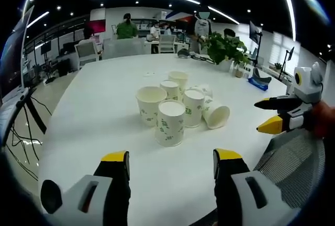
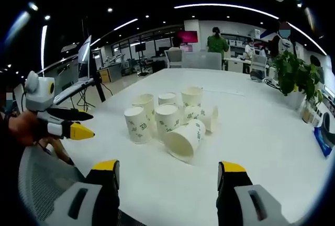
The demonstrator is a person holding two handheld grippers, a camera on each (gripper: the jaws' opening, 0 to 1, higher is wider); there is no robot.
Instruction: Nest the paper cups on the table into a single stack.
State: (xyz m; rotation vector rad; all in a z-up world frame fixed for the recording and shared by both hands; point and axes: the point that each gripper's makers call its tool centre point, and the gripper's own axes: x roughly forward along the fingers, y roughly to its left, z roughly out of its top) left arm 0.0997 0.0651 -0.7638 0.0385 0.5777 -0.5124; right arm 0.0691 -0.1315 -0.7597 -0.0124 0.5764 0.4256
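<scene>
Hovering wide open and empty short of the cups (image 1: 175,105), the left tool (image 1: 170,166) and right tool (image 2: 167,176) flank a desk (image 1: 104,111) cluster, several upright, two tipped, ready for stacking.

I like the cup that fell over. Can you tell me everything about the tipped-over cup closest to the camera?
The tipped-over cup is white paper with small green printed marks on its side. It lies on its side on the white table, open mouth facing the camera, so the plain white inside shows. Its base points back into the cluster, against an upright cup. Nothing is inside it, and no tongs touch it.
</scene>
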